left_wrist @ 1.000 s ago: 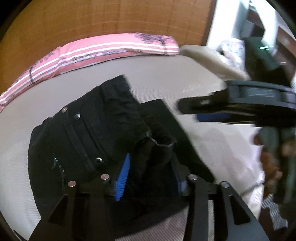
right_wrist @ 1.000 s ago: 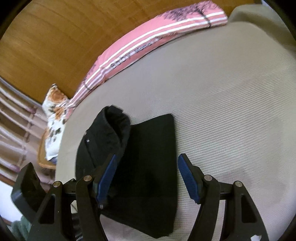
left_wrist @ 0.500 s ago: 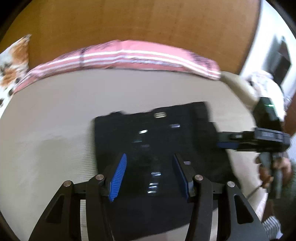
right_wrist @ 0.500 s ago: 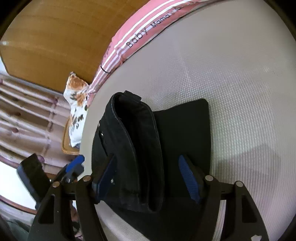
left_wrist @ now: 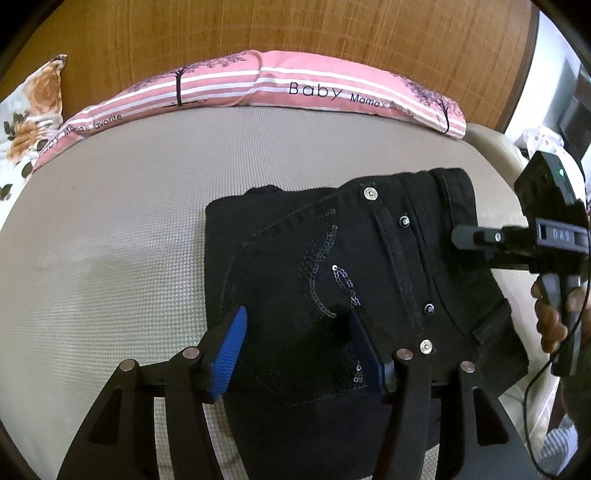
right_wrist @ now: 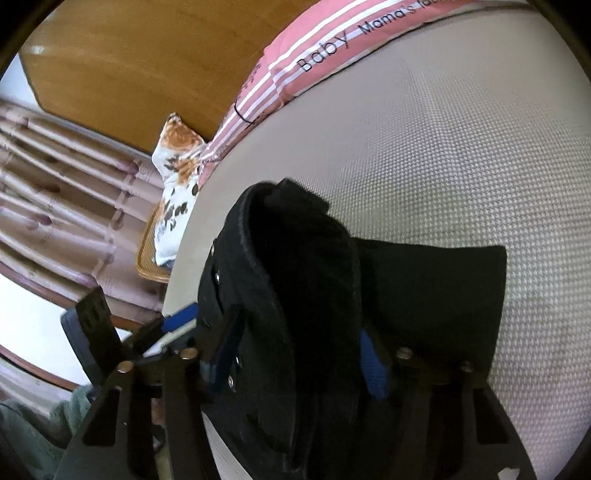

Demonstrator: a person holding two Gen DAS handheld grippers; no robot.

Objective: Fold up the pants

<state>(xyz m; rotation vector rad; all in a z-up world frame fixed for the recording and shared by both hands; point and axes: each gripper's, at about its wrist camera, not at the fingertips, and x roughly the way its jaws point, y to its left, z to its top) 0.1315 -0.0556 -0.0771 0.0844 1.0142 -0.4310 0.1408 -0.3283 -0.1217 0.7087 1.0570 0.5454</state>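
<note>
Black pants (left_wrist: 332,266) lie folded on the bed (left_wrist: 110,229). The left gripper (left_wrist: 299,347) has just been opening, jaws clear above the fabric. The right gripper (right_wrist: 299,358) has just been closing, jaws straddling the raised fold; contact cannot be told.

This is a bedroom in a home. A bed (left_wrist: 110,229) with a pale cover lies under the left gripper (left_wrist: 299,347). Past it, a pink striped pillow (left_wrist: 280,88) leans on a wooden headboard (left_wrist: 295,29). Curtains (right_wrist: 55,177) hang off to the side.
</note>
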